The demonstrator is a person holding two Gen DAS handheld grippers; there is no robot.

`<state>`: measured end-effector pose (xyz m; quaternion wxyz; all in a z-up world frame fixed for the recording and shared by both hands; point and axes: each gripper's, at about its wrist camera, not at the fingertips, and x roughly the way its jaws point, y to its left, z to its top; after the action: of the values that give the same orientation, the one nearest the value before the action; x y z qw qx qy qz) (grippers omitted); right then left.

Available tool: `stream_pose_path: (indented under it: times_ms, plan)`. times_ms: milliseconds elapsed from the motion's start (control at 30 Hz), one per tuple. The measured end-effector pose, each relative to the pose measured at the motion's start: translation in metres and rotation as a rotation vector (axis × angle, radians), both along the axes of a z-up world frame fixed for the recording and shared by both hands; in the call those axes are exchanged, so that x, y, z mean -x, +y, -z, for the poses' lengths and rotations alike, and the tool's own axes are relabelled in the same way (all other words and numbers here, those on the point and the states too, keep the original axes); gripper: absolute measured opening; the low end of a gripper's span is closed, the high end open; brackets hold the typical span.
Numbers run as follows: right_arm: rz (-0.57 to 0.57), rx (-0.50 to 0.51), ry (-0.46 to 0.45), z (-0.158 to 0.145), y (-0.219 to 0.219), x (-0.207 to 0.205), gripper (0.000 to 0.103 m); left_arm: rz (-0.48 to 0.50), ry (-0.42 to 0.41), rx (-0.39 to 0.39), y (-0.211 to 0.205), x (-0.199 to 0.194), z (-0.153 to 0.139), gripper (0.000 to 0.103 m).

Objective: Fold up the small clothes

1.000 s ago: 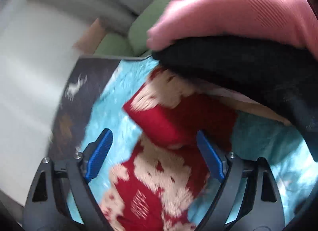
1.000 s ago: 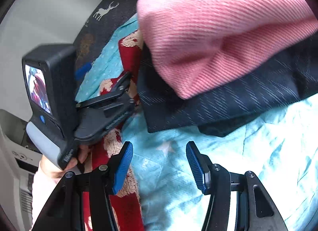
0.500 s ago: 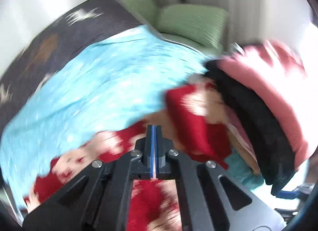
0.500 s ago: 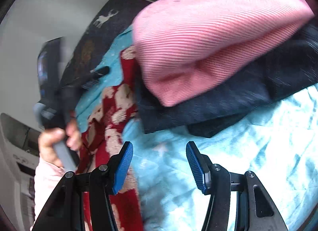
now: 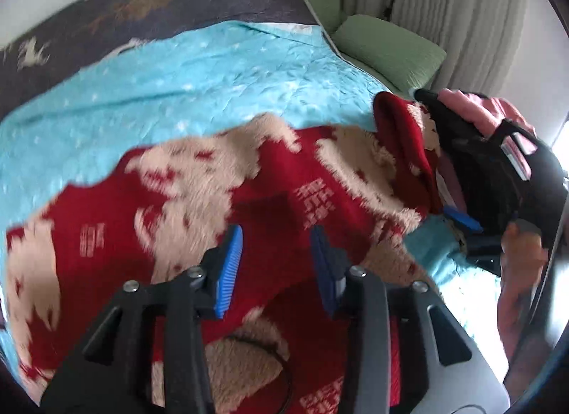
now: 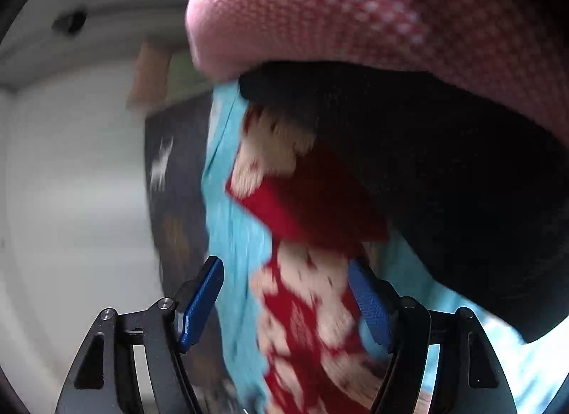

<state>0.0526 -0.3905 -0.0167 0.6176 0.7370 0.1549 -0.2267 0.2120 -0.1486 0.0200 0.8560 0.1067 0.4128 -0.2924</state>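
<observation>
Left wrist view: my left gripper (image 5: pixel 275 264) hangs over the red and cream sweater (image 5: pixel 270 193). Jaws part-way apart and opening; the knit shows in the gap below them, pads not pressing on it. The sweater lies spread on the turquoise quilt (image 5: pixel 199 94), one sleeve cuff (image 5: pixel 402 143) folded up at its far right end. Past the quilt's far edge is a dark blanket with deer (image 5: pixel 153 5); green cushions (image 5: pixel 387 47) sit beyond that blanket's right corner, by a pale curtain (image 5: pixel 458 12). Right of the sweater: my right gripper (image 5: pixel 462 222) with one blue pad visible, my hand (image 5: pixel 522 247) on its grip, and the pink and black clothes (image 5: pixel 458 118) just behind it.

Right wrist view, blurred: my right gripper (image 6: pixel 288 300) has jaws wide and opening. The sweater (image 6: pixel 306 300) runs up between the blue pads (image 6: pixel 199 300); can't tell if the right pad touches it, no clamp seen. The quilt (image 6: pixel 238 229) shows left of the sweater, the deer blanket (image 6: pixel 174 179) left of that. Above the sweater, a folded pink garment (image 6: pixel 373 12) lies on a folded black garment (image 6: pixel 444 179), the black one overlapping the sweater's top end.
</observation>
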Motion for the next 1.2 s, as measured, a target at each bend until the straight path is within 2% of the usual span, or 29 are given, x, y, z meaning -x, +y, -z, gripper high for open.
stream_pose_path:
  times_ms: [67, 133, 200, 333, 400, 467, 500, 533, 567, 633, 667, 700, 800, 833, 867, 933, 967, 1000, 1033, 1067, 1100, 1133, 1200]
  plan:
    - [0.03, -0.151, 0.011, 0.011, 0.01, -0.004, 0.075, -0.049, 0.026, 0.032, 0.02, -0.004, 0.003, 0.043]
    - [0.059, -0.235, 0.028, 0.016, 0.023, -0.008, 0.075, -0.094, 0.036, 0.051, 0.035, -0.009, 0.007, 0.043]
    - [0.108, -0.228, 0.057, 0.016, 0.025, -0.009, 0.075, -0.133, 0.037, 0.069, 0.051, -0.012, 0.008, 0.043]
    - [0.299, -0.194, 0.135, 0.023, 0.014, -0.021, 0.076, -0.152, 0.06, 0.113, 0.079, -0.014, 0.013, 0.044]
    - [0.319, -0.224, 0.149, 0.037, 0.008, -0.033, 0.074, -0.158, 0.069, 0.126, 0.089, -0.015, 0.016, 0.044]
    - [0.358, -0.229, 0.156, 0.043, -0.001, -0.036, 0.055, -0.162, 0.089, 0.142, 0.097, -0.018, 0.019, 0.044]
    - [0.344, -0.18, 0.16, 0.038, -0.005, -0.039, 0.035, -0.163, 0.095, 0.145, 0.099, -0.019, 0.02, 0.044]
    - [0.295, -0.071, 0.179, 0.023, -0.009, -0.046, 0.024, -0.165, 0.099, 0.147, 0.101, -0.02, 0.022, 0.044]
    - [0.267, 0.03, 0.185, 0.009, -0.008, -0.051, 0.019, -0.166, 0.101, 0.149, 0.102, -0.021, 0.022, 0.044]
    - [0.202, 0.317, 0.22, -0.036, 0.005, -0.063, 0.013, -0.171, 0.113, 0.158, 0.102, -0.024, 0.024, 0.044]
    - [0.18, 0.384, 0.22, -0.047, 0.011, -0.066, 0.012, -0.171, 0.12, 0.161, 0.101, -0.025, 0.024, 0.044]
    - [0.132, 0.466, 0.205, -0.061, 0.019, -0.073, 0.008, -0.169, 0.122, 0.161, 0.101, -0.025, 0.024, 0.044]
    - [-0.088, 0.717, 0.136, -0.104, 0.045, -0.105, 0.007, -0.169, 0.103, 0.149, 0.104, -0.023, 0.019, 0.044]
    - [-0.243, 0.886, 0.129, -0.128, 0.059, -0.12, 0.007, -0.174, 0.097, 0.146, 0.107, -0.024, 0.016, 0.044]
    - [-0.331, 0.991, 0.129, -0.14, 0.071, -0.129, 0.007, -0.183, 0.095, 0.145, 0.11, -0.026, 0.014, 0.044]
    - [-0.593, 1.297, 0.133, -0.162, 0.117, -0.139, 0.007, -0.217, 0.101, 0.155, 0.118, -0.034, 0.012, 0.044]
    - [-0.695, 1.363, 0.12, -0.163, 0.13, -0.139, 0.007, -0.232, 0.108, 0.163, 0.122, -0.037, 0.011, 0.044]
    - [-0.844, 1.424, 0.087, -0.159, 0.156, -0.136, 0.007, -0.25, 0.116, 0.173, 0.126, -0.04, 0.011, 0.044]
    - [-1.016, 1.48, 0.053, -0.151, 0.181, -0.131, 0.007, -0.265, 0.123, 0.185, 0.131, -0.042, 0.011, 0.044]
    - [-1.138, 1.523, 0.057, -0.138, 0.202, -0.122, 0.007, -0.27, 0.125, 0.19, 0.135, -0.043, 0.012, 0.044]
    - [-1.182, 1.534, 0.078, -0.13, 0.211, -0.115, 0.007, -0.27, 0.123, 0.188, 0.135, -0.043, 0.012, 0.044]
    - [-1.208, 1.503, 0.107, -0.117, 0.213, -0.112, 0.007, -0.27, 0.116, 0.176, 0.136, -0.042, 0.012, 0.044]
    - [-1.221, 1.315, 0.089, -0.095, 0.198, -0.098, 0.007, -0.273, 0.116, 0.156, 0.134, -0.043, 0.013, 0.044]
